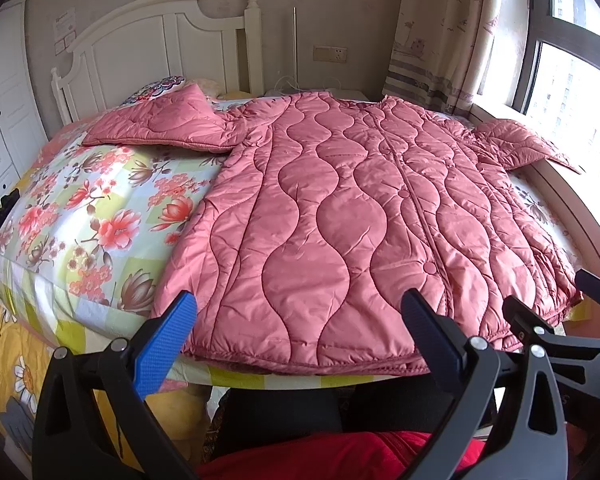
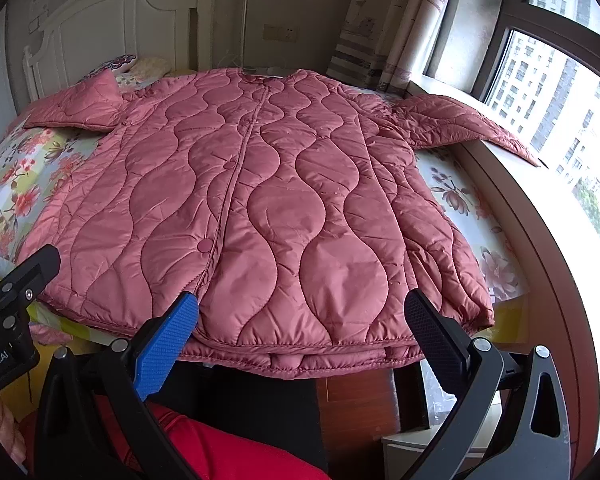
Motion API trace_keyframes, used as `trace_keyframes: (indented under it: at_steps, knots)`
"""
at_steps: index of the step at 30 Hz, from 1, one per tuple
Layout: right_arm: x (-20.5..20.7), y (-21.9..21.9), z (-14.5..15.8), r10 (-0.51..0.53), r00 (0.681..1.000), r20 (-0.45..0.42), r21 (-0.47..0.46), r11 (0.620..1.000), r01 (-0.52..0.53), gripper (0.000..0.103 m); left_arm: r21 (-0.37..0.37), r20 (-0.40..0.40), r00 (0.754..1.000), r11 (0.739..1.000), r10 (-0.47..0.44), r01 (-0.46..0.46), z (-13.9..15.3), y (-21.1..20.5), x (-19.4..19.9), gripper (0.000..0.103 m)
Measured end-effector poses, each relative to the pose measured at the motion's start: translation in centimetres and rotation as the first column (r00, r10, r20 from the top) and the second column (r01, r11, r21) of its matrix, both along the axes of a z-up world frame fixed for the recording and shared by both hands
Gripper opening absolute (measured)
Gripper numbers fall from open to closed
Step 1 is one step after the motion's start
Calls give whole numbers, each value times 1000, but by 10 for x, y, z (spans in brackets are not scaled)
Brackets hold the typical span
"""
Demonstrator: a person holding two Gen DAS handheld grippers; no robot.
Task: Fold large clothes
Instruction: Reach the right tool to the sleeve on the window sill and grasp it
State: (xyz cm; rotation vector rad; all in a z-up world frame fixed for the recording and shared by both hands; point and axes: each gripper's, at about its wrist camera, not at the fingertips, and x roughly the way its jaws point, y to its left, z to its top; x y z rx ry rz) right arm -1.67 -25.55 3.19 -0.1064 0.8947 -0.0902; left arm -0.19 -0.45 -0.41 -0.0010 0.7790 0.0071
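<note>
Your quilted pink coat [image 1: 340,208] lies spread flat, front up and snapped closed, across the bed [image 1: 80,216], with its hem at the bed's near edge and its collar toward the white headboard [image 1: 156,40]. Nothing is folded yet, as far as you can judge: the body is full width, one sleeve [image 1: 160,124] reaches out from the coat toward the headboard side, and the other sleeve [image 2: 460,124] stretches from the coat onto the window sill [image 2: 512,184]. So you are at the very start, with the coat laid out ready.

Your left hand-held gripper [image 1: 298,316] hangs just off the hem with its jaws spread wide and nothing between them. Your right hand-held gripper [image 2: 302,312] is likewise wide open and empty, at the hem on the window side of the snap placket.

What is left is probably everything: bring each sleeve in over the coat's body, then fold the body itself, likely hem toward collar, into a compact stack.
</note>
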Motion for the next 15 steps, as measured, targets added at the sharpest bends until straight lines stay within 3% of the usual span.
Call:
trace_keyframes:
  at_steps: [4, 8, 13, 15]
  knots:
    - [10, -9, 4, 26, 1000, -6, 45, 999, -26, 99, 7, 3, 1000, 1000, 3, -3, 2, -3, 5, 101]
    - [25, -32, 9, 28, 1000, 6, 186, 982, -29, 99, 2, 17, 1000, 1000, 13, -13, 9, -6, 20, 101]
    - [51, -77, 15, 26, 997, 69, 383, 922, -51, 99, -28, 44, 999, 1000, 4, -3, 19, -9, 49, 101]
    - [64, -97, 17, -1, 997, 81, 422, 906, -33, 99, -41, 45, 999, 999, 2, 0, 21, -10, 61, 101]
